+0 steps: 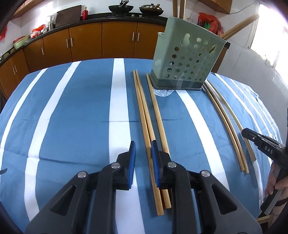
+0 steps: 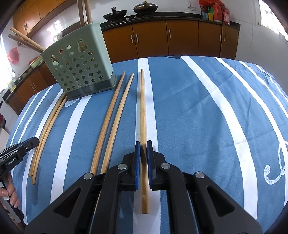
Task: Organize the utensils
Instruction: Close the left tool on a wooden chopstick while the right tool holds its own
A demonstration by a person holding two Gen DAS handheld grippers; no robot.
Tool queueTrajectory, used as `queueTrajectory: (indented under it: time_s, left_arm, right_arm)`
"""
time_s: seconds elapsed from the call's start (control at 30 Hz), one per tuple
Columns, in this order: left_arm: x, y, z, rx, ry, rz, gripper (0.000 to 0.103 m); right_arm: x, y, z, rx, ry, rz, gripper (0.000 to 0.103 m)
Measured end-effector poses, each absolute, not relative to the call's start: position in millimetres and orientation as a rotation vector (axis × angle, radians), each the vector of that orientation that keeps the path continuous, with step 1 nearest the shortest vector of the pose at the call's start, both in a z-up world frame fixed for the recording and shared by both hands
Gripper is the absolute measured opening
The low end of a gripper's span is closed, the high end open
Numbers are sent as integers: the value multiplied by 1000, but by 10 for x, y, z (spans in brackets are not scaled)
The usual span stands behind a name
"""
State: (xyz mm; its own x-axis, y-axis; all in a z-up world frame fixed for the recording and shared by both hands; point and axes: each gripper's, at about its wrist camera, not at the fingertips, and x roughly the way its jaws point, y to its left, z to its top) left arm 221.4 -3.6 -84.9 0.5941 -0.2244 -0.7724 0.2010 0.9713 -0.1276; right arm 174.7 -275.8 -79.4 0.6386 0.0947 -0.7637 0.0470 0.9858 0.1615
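A green perforated utensil holder (image 1: 187,61) stands at the back of the table; it also shows in the right wrist view (image 2: 79,64), with chopsticks standing in it. Several wooden chopsticks lie on the blue striped cloth. My left gripper (image 1: 143,145) is open and empty, with one chopstick (image 1: 146,124) running between its jaws on the cloth. My right gripper (image 2: 143,144) has its jaws narrowed around a single chopstick (image 2: 143,108); whether the pads touch it is unclear. Two chopsticks (image 2: 115,115) lie left of it, and three more (image 2: 48,124) lie further left.
The table (image 2: 207,111) is covered by a blue and white striped cloth. Kitchen cabinets (image 2: 181,37) and a counter with woks (image 1: 120,8) stand behind. My right gripper's body shows in the left wrist view (image 1: 264,145); my left gripper's body shows in the right wrist view (image 2: 16,153).
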Motion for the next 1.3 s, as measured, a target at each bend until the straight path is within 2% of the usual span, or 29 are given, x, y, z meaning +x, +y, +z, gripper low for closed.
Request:
queueTrajectory:
  time_s: [0.23, 0.3, 0.67, 1.3]
  left_arm:
    - [2242, -145, -882, 31, 901, -226, 16]
    - [2264, -118, -890, 16, 899, -202, 8]
    - [2360, 438, -875, -116, 892, -61, 9]
    - [2376, 481, -882, -159, 892, -81, 10]
  right_arm:
    - [1734, -2716, -785, 149, 884, 35, 8]
    - [1730, -2704, -784, 150, 881, 37, 8]
    - [1818, -3002, -791, 162, 870, -42, 8]
    - [1828, -2971, -792, 132, 874, -51, 8]
